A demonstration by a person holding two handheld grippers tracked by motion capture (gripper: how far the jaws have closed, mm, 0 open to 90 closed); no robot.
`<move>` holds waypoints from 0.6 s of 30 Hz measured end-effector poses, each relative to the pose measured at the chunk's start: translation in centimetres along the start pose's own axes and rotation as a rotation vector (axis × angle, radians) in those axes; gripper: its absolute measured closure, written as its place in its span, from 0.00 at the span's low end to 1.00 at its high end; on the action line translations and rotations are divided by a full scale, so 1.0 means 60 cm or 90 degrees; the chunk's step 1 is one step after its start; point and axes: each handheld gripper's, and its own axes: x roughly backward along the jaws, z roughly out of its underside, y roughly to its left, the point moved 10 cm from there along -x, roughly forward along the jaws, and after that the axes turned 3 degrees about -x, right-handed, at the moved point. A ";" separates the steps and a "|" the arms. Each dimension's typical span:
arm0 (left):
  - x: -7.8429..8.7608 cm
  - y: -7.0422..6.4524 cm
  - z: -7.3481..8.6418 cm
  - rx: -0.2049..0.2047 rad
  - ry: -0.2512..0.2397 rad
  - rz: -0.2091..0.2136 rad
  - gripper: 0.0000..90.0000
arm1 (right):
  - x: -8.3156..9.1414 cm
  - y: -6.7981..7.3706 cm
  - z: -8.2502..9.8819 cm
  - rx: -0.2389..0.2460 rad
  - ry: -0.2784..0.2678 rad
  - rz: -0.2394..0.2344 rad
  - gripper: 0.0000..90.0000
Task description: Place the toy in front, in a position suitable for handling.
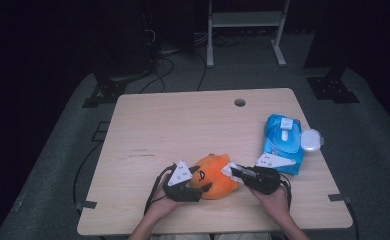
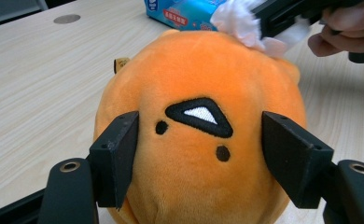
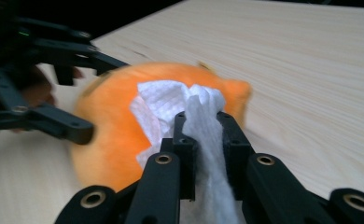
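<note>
High view: near the table's (image 1: 148, 125) front edge, the left gripper (image 1: 195, 189) clamped the round orange plush toy (image 1: 214, 176). The right gripper (image 1: 231, 171), pinching a crumpled white tissue (image 3: 189, 108), wiped it. Hard strokes could tear the tissue or dislodge the toy.

The left gripper (image 1: 195, 191) has its jaws clamped on either side of the round orange plush toy (image 1: 214, 176). The right gripper (image 1: 231, 171), jaws pinched tight on a white wipe (image 3: 189, 109), presses against the toy's opposite side.

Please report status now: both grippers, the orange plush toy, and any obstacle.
Left gripper clamps orange plush toy. Right gripper shut on white wipe, wipe pressed on toy. Blue wipes pack off to the side, no obstacle.
</note>
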 end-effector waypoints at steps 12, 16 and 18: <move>-0.005 -0.012 -0.006 -0.013 -0.002 0.001 0.33 | 0.000 -0.012 0.000 -0.037 -0.005 -0.010 0.88; -0.005 -0.021 -0.011 -0.024 -0.001 0.010 0.32 | -0.005 0.008 -0.007 -0.003 -0.004 -0.015 0.87; 0.010 -0.011 -0.026 0.012 -0.024 0.032 0.29 | -0.005 -0.002 0.004 -0.021 0.006 -0.020 0.88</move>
